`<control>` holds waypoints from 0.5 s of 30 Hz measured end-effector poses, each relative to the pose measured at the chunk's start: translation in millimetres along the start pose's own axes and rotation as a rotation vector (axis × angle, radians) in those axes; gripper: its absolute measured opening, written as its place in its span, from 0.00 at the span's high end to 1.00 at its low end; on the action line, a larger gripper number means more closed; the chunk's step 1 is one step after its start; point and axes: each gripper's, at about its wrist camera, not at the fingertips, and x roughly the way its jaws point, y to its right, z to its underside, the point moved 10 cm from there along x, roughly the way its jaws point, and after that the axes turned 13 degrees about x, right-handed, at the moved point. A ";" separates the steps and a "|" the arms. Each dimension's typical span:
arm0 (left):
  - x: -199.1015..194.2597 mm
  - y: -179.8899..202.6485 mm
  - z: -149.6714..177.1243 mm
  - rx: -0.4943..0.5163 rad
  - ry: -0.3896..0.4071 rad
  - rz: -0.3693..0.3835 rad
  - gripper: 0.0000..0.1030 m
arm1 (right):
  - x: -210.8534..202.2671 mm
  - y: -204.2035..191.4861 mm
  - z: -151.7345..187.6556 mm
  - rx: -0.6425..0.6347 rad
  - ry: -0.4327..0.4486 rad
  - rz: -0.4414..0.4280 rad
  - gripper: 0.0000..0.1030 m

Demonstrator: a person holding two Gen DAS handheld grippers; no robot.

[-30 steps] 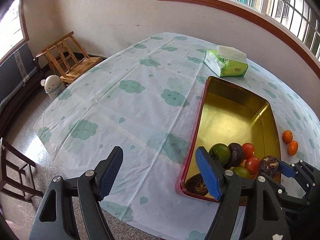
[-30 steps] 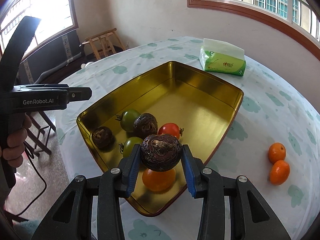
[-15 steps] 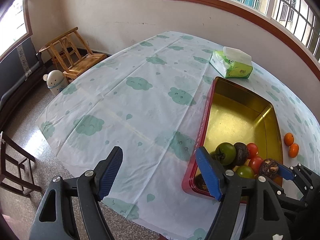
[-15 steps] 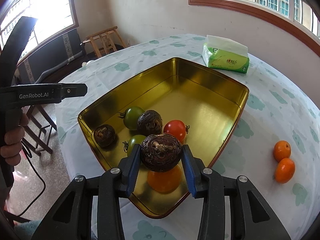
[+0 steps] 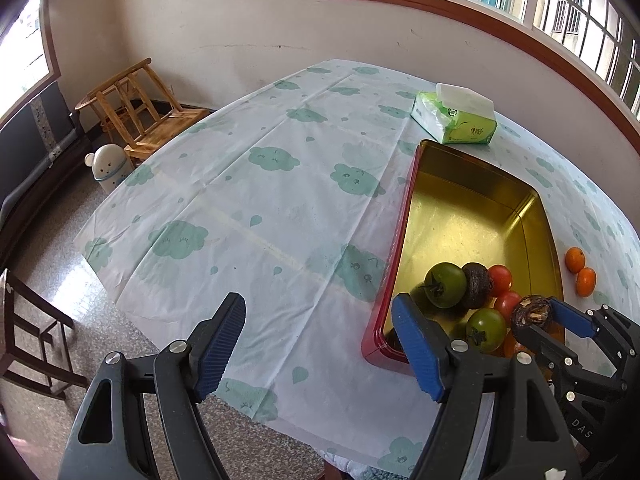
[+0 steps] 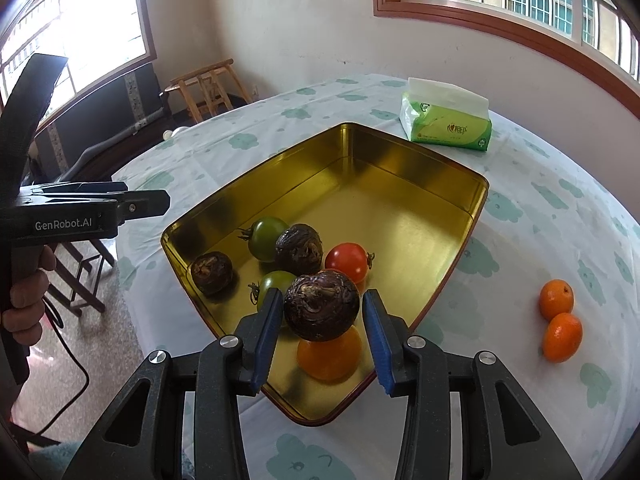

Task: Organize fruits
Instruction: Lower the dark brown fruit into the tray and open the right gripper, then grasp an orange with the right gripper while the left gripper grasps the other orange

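Since a second ago my left view has drawn back a little from the gold metal tray with the red outer wall [image 5: 404, 240], so more floor shows at the near edge; the right view has hardly shifted, and the dark fruit stays between its pads.

On the left, my left hand-held gripper [image 5: 318, 340] hangs with its blue pads wide apart and nothing between them, over the cloud-printed cloth of the counter [image 5: 260, 208], beside the tray's near corner.

In the tray lie a dark wrinkled round fruit [image 6: 211, 273] near the left wall, two green tomatoes [image 6: 266, 238], another dark wrinkled fruit [image 6: 298, 249] touching one of them, a red tomato [image 6: 347, 262] and an orange round fruit [image 6: 329, 354] by the near corner.

My right hand-held gripper [image 6: 322, 322] grips a third dark brown wrinkled round fruit [image 6: 321, 304], its jaws narrow and closed on the fruit's sides; it sits above the tray, directly over the orange fruit.

Further right, two small orange mandarins [image 6: 557, 300] lie touching on the counter, outside the tray. A green pack of tissues [image 6: 446, 122] sits beyond the tray's far corner.
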 end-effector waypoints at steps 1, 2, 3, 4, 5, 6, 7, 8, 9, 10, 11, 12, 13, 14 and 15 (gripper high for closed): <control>0.3 -0.1 -0.3 -0.001 0.000 -0.001 0.29 | -1.1 -0.1 -0.1 0.001 0.003 -0.002 0.59; -0.1 0.2 0.5 -0.001 0.000 0.000 0.29 | -2.5 -0.1 -0.5 0.004 0.006 -0.004 0.58; -0.2 0.5 0.7 -0.001 0.000 0.000 0.29 | -3.9 0.2 -0.7 0.006 0.009 -0.005 0.58; -0.7 1.0 2.3 0.000 0.000 0.000 0.29 | -5.5 1.1 -1.1 0.010 0.013 -0.006 0.58; -1.1 1.4 3.4 0.001 -0.001 -0.001 0.28 | -7.3 2.1 -1.7 0.015 0.018 -0.008 0.58; -1.3 1.7 3.6 0.002 0.000 0.000 0.28 | -9.4 3.7 -2.5 0.018 0.024 -0.007 0.58; -1.7 2.3 4.0 0.003 0.001 0.001 0.28 | -12.3 6.5 -3.5 0.024 0.034 -0.003 0.58; -2.5 3.0 4.3 0.003 0.001 0.001 0.28 | -16.0 9.8 -4.3 0.031 0.044 0.000 0.57; -2.9 3.8 4.5 0.004 0.001 0.001 0.28 | -19.5 13.9 -5.5 0.038 0.053 0.003 0.57; -3.1 4.1 4.1 0.004 0.001 0.002 0.28 | -23.1 19.3 -6.9 0.047 0.063 0.010 0.56; -3.7 5.6 3.6 0.006 0.002 0.002 0.28 | -28.2 28.1 -8.2 0.060 0.076 0.025 0.56; -3.5 7.0 2.2 0.009 0.002 0.003 0.28 | -32.3 36.9 -9.3 0.072 0.087 0.040 0.53; -3.8 8.7 1.9 0.011 0.003 0.004 0.28 | -35.9 47.0 -10.1 0.085 0.097 0.058 0.49; -4.1 10.8 1.6 0.014 0.004 0.007 0.28 | -40.0 60.8 -10.7 0.101 0.108 0.084 0.48; -4.4 13.3 1.3 0.018 0.005 0.010 0.28 | -42.3 73.7 -11.3 0.115 0.116 0.111 0.46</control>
